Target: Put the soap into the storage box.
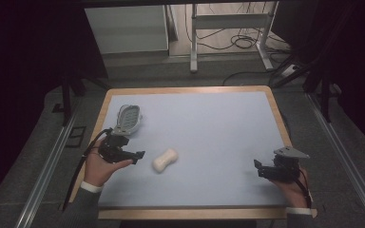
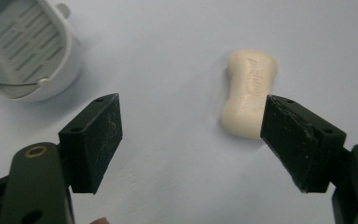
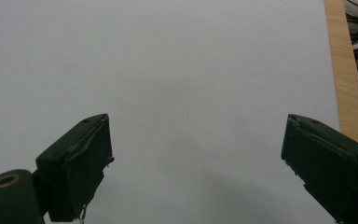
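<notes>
Jaws of the left gripper (image 2: 191, 140) are spread wide with nothing between them, and those of the right gripper (image 3: 196, 163) are likewise parted over bare surface. In the high view, the soap bar (image 1: 165, 159) is seen lying flat left of centre in the lower half of the frame, just beside the left gripper (image 1: 140, 154) and not touched by it; the soap dish (image 1: 127, 118) is seen above it, toward the upper left of the mat. In the left gripper view, the soap bar (image 2: 249, 93) is seen at upper right, its lower end partly covered by the right-hand jaw. The bar is judged light, rigid and likely slippery; a grasp across its narrowed waist is advised. Open room on the table (image 1: 218, 123) is ample toward the centre and right, while the wooden edge (image 3: 347, 74) lies close beside the right gripper (image 1: 259, 167).
</notes>
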`<act>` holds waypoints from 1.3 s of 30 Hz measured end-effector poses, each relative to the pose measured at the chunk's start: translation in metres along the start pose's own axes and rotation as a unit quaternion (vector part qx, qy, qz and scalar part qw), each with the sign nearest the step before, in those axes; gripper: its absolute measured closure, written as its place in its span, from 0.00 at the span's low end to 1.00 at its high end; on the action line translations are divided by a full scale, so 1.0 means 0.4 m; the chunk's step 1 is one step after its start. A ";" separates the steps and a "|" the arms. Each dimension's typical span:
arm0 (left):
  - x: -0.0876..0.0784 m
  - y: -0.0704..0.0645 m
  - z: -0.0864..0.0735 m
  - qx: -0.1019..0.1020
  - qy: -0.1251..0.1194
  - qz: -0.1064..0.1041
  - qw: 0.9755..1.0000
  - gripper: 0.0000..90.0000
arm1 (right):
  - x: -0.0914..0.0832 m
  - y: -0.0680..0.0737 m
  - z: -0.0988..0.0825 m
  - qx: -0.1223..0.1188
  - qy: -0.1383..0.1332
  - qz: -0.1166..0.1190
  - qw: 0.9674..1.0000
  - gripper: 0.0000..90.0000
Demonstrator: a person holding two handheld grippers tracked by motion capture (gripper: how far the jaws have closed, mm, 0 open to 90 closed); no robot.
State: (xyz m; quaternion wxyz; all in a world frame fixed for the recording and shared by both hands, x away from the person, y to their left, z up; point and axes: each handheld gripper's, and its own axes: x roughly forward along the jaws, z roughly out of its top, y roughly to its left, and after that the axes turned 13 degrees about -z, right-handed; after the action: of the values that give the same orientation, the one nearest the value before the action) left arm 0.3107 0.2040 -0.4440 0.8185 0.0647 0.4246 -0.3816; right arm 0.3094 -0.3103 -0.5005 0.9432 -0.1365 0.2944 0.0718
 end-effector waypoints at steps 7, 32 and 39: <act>0.024 -0.012 0.021 0.008 0.016 -0.001 1.000 0.23 | 0.002 0.000 -0.001 -0.003 0.001 -0.002 1.000 0.09; 0.087 -0.064 0.071 0.043 0.055 -0.014 0.997 0.23 | 0.003 0.002 -0.002 -0.003 0.003 -0.002 1.000 0.09; 0.121 -0.076 0.089 0.051 0.071 -0.019 0.996 0.23 | 0.005 0.003 -0.003 -0.003 0.005 -0.002 1.000 0.09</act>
State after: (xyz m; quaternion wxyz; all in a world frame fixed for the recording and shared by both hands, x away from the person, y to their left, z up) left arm 0.3299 0.1396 -0.4510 0.7746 0.1252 0.4630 -0.4123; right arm 0.3102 -0.3092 -0.5028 0.9415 -0.1403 0.2984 0.0697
